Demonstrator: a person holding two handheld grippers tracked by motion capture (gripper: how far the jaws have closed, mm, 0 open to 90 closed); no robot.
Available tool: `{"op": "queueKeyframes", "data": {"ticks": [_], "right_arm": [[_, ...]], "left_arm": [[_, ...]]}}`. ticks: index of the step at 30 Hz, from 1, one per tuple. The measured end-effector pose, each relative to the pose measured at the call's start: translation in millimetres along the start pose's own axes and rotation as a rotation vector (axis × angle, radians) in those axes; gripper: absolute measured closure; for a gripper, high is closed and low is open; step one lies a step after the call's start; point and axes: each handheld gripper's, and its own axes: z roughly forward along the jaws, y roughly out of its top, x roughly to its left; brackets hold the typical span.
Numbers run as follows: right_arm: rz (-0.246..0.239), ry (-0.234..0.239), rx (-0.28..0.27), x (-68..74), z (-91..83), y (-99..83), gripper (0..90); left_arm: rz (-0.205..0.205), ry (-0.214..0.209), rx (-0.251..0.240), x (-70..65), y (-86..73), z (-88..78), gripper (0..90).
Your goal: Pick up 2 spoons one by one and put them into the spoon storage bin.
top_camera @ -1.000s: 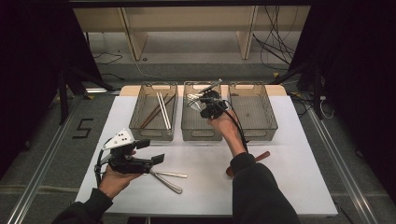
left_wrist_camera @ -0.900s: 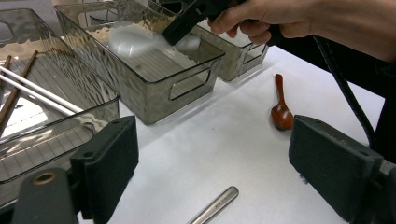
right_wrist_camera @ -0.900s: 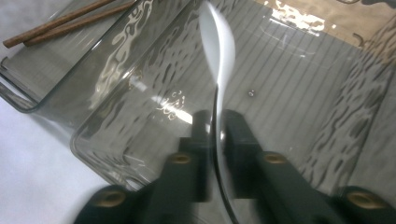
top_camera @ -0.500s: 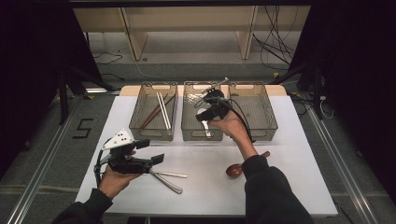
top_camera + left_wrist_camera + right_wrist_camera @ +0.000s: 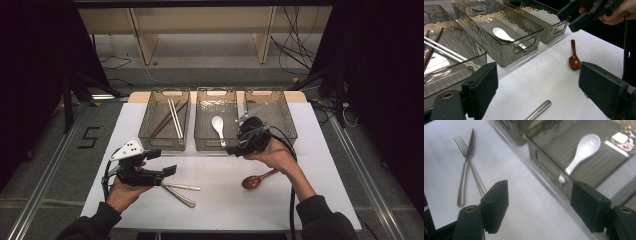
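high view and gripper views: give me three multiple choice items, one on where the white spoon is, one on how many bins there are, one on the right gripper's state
1. Where does the white spoon lie?
A. in the middle bin
B. on the table beside the fork
C. between the left gripper's fingers

2. How many clear bins stand on the table?
A. two
B. three
C. five

3. What is the state of the right gripper?
A. shut on the brown spoon
B. shut on the white spoon
C. open, holding nothing

Answers:
1. A, the high view shows it on the floor of the centre bin.
2. B, three stand side by side along the far edge.
3. C, its fingers have just been opening and stand wide apart with nothing between them, while the brown spoon lies on the table.
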Motion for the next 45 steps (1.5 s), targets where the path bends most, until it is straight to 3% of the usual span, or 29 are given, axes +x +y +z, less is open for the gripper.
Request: {"op": "queueKeyframes", "data": {"ticks": [3,9,11,14,18,22,31,34,39,45], "right_arm": [[0.017,-0.02,0.004,-3.7,-2.1,-18.1,33.0],[0.068,-0.068,0.035,-17.5,-2.2,-47.7,45.5],[0.096,-0.071,0.043,-23.2,-1.6,-55.3,52.8],[0.099,-0.094,0.078,-30.1,0.9,-66.4,64.4],[0.115,-0.158,0.128,-42.5,7.3,-81.7,80.0],[0.139,-0.203,0.179,-56.6,16.0,-93.6,90.0],[0.187,-0.251,0.255,-71.7,25.5,-106.8,90.0],[0.198,-0.246,0.271,-72.8,25.1,-108.6,90.0],[0.213,-0.244,0.296,-71.4,23.1,-109.7,90.0],[0.214,-0.236,0.389,-59.1,17.0,-112.5,90.0]], "left_arm": [[0.0,-0.001,0.0,0.1,-0.1,0.5,15.5],[0.003,0.0,-0.006,-0.4,0.4,-0.2,15.6],[0.002,-0.001,-0.008,-0.6,0.5,-0.2,15.6],[0.004,-0.002,-0.012,-0.7,0.5,-0.5,15.6],[0.002,-0.001,-0.017,-0.2,0.8,-1.0,15.6],[0.006,-0.002,-0.02,-0.9,1.0,-1.3,15.6],[0.013,-0.004,-0.021,-1.1,1.0,-1.6,15.6],[0.016,-0.003,-0.021,-1.0,1.0,-1.9,15.6],[0.014,-0.003,-0.023,-1.2,1.0,-1.7,15.6],[0.018,-0.004,-0.023,-1.4,1.6,-1.9,15.6]]}}
